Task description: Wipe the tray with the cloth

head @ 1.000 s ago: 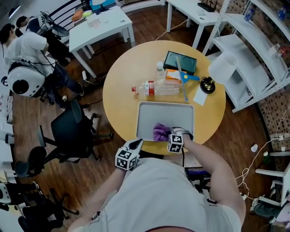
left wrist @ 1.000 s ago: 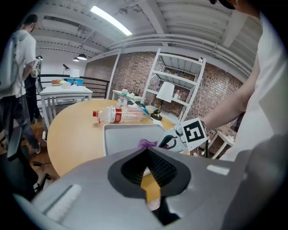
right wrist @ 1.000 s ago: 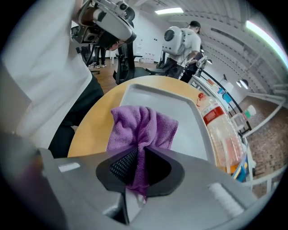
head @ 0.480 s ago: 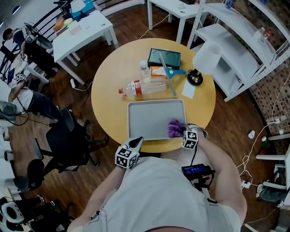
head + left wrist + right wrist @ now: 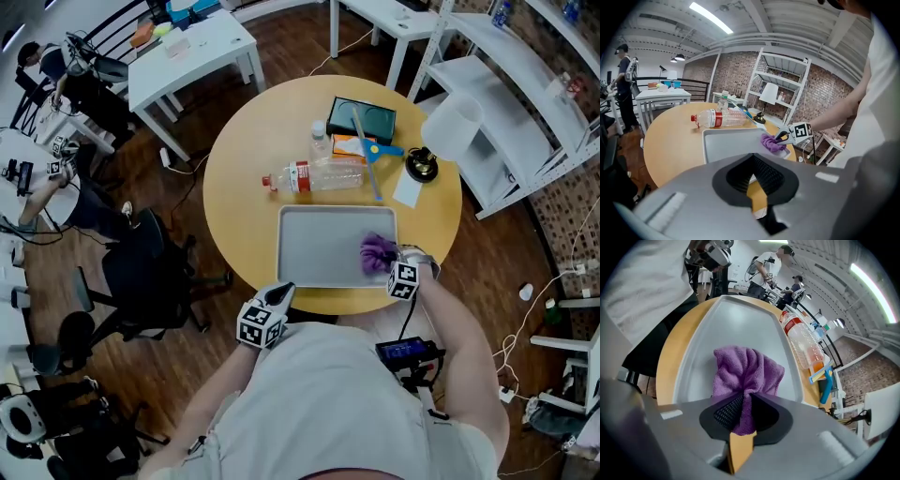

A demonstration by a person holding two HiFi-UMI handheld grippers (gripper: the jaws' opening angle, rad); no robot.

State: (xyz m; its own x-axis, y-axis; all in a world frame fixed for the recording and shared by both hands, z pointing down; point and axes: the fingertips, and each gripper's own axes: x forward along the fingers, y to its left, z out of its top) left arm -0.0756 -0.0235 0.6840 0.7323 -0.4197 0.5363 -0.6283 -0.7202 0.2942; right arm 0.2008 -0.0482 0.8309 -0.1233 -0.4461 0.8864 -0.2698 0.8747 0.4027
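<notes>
Round counter [image 5: 239,183]: right claw [image 5: 389,263] pinches purple cloth [image 5: 377,251] onto right side of grey tray [image 5: 319,246] to wipe; left claw [image 5: 280,294] pressed together, empty, parked near.

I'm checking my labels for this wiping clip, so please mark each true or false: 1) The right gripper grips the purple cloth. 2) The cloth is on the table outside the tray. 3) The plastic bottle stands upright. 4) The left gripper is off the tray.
1) True: the right gripper is shut on the purple cloth.
2) False: the cloth sits on the tray, at its right side.
3) False: the plastic bottle lies on its side beyond the tray.
4) True: the left gripper is off the tray, by the table edge.
</notes>
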